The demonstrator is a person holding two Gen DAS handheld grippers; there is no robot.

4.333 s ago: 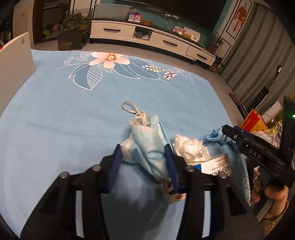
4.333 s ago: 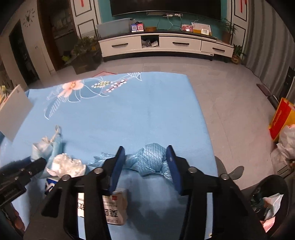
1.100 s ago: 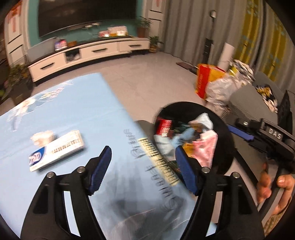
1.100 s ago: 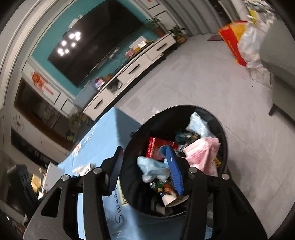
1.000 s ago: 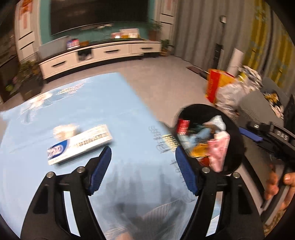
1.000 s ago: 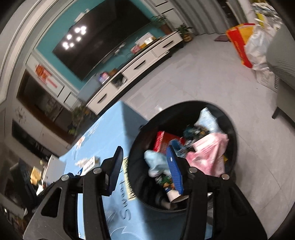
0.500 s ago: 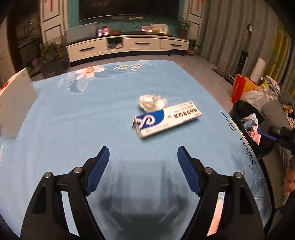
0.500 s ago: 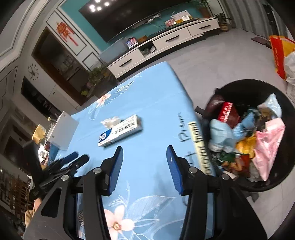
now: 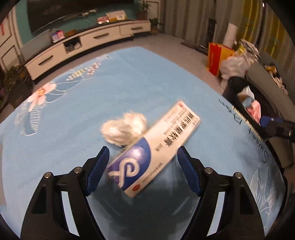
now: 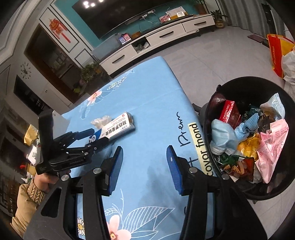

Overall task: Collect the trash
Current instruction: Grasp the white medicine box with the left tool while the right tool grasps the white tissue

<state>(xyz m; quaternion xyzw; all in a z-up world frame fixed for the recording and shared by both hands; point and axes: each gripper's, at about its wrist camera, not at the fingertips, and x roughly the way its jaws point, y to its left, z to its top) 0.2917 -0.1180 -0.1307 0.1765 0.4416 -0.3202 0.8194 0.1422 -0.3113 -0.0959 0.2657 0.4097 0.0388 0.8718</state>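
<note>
Left black two-finger gripper: angular black frame, blue ribbed pads, silver screw heads along the arms. Right black two-finger gripper: same build, blue pads, round silver bolts on the linkages. Hand on the left handle wears a tan sleeve with a cable-knit beige cuff.

Counter cover: light blue cloth with pink flowers, white leaf outlines and dark handwritten lettering near its right edge.
TV cabinet: long, low, white drawers with dark handles, against the teal wall.
Television: wide dark screen above the cabinet, reflecting ceiling lights.
Wall clock: round, on the pale left wall.
Red knot ornament: hanging on a white panel.
Potted plant: at the cabinet's right end.
Orange bag: upright on the floor.
</note>
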